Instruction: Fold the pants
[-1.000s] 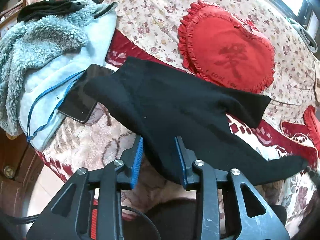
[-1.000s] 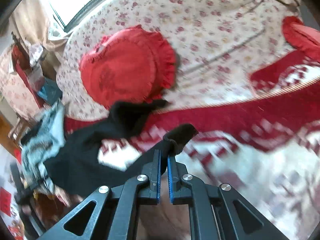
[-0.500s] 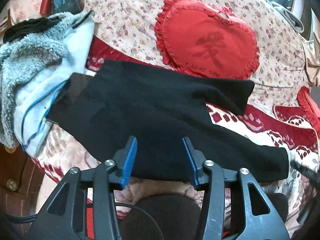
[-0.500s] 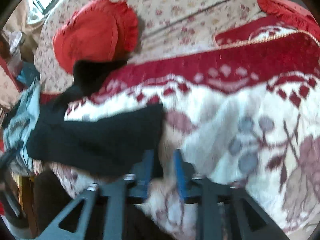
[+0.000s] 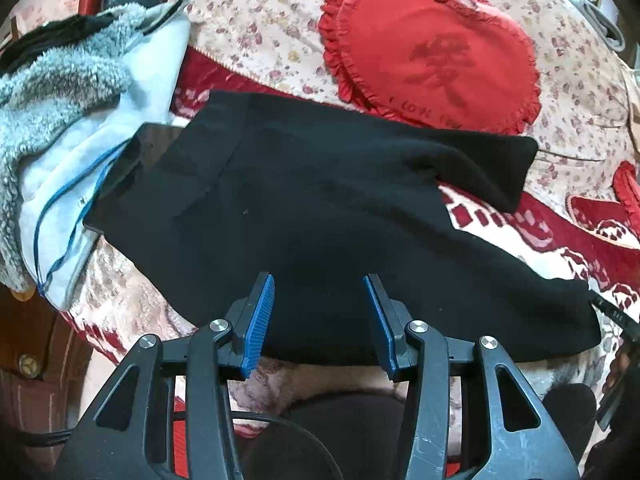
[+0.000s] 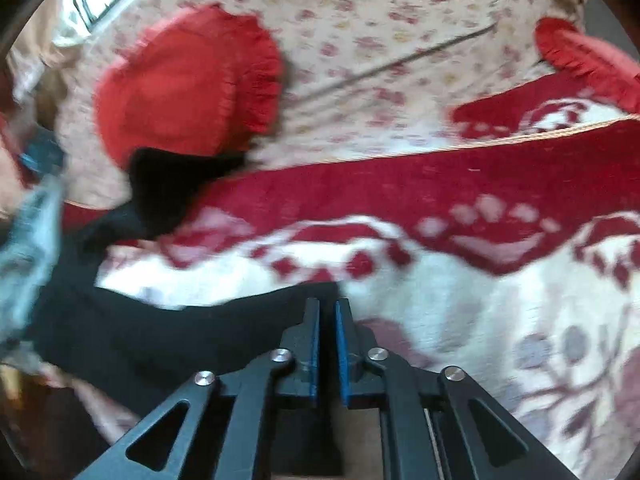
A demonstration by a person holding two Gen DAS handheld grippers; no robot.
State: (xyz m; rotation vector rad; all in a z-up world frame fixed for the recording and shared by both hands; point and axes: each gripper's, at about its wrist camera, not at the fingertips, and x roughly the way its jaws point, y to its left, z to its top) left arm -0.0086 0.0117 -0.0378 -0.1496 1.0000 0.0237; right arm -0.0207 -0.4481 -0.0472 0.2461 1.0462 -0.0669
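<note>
Both wrist views look down close over the bed, sharing the black pants (image 5: 320, 208) and heart pillow (image 6: 188, 84).

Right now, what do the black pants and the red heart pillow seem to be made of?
The black pants look like soft matte knit or fleece: no sheen, thick rounded edges, slight fuzz. The red heart pillow seems smooth woven cloth, perhaps satin-like, with a gathered ruffle rim and a faint sheen. Neither can be told for certain.

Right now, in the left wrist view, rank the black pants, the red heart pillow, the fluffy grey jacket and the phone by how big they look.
1. black pants, largest
2. red heart pillow and fluffy grey jacket: too alike, and the jacket is cut off at the frame edge
3. phone, smallest, partly under the pants
</note>
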